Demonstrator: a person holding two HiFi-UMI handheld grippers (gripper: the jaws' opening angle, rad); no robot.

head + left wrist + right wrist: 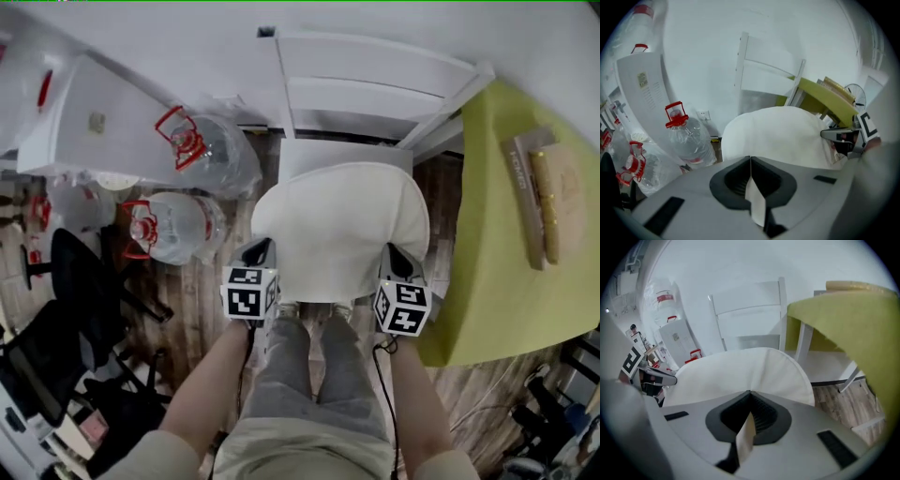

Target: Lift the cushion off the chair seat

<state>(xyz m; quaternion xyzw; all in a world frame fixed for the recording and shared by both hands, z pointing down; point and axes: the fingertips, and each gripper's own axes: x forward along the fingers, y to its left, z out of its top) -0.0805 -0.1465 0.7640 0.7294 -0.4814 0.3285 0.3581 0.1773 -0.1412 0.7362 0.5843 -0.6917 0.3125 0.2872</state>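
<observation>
- The left gripper point(750, 161) has its jaws pressed together on a fold of pale fabric, which pokes out between the pads at the bottom centre of the left gripper view
- The right gripper point(750, 397) is closed the same way, with a flap of the same fabric nipped between its pads
- That fabric is the near edge of the cushion point(342, 230); in the head view the two grippers sit at its lower left and lower right corners, probably so that the soft pad hangs evenly and does not fold to one side
- Both grippers angle downward from the person's forearms, which suits a pinch on a thin edge rather than a scoop from beneath
- The cushion spreads across the centre of the head view, over the chair seat point(314, 155), of which only a bare strip shows above it near the chair back point(375, 75)
- It looks raised toward the camera, but whether its far edge is clear of the seat cannot be seen
- A table under a yellow-green cloth point(497, 234) stands close at the right and water bottles point(178, 225) at the left, so a straight upward lift seems safest
</observation>
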